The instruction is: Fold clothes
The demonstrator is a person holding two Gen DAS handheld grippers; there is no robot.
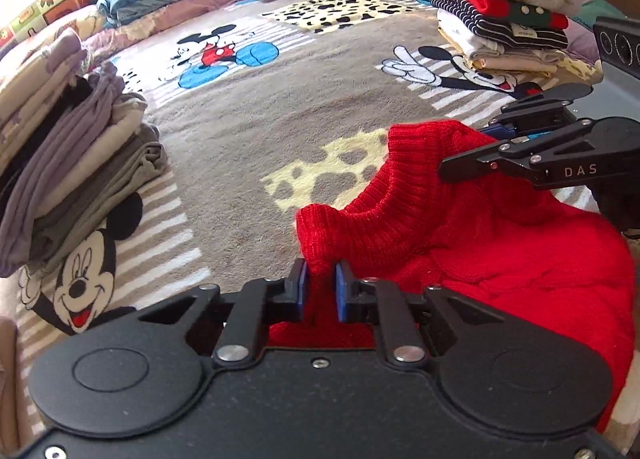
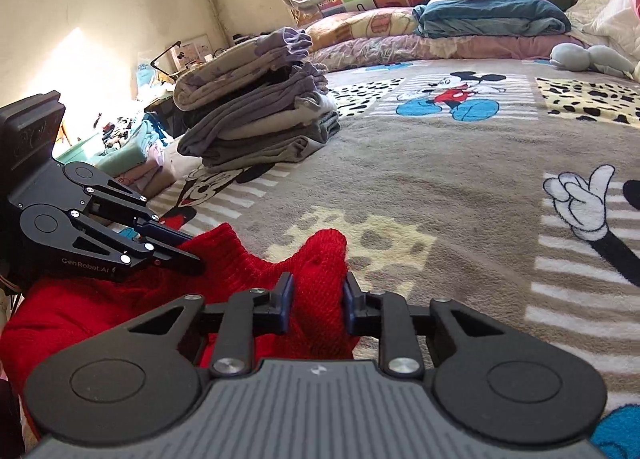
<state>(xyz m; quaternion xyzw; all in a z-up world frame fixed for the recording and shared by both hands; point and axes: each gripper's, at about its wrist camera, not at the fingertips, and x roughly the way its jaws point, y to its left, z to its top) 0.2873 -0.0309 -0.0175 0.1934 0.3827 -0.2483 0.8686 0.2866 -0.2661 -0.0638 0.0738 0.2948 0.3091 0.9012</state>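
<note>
Lying crumpled on the cartoon-mouse blanket (image 1: 280, 107), the red knit sweater (image 1: 500, 259) sat at the blanket's near edge. The left gripper (image 1: 320, 287) was clenched on a fold of its ribbed collar, blue pads pressing the knit. The right gripper (image 2: 316, 299) likewise pinched a raised bunch of the sweater. A stack of grey folded clothes (image 2: 260, 119) rested farther along the blanket.
</note>
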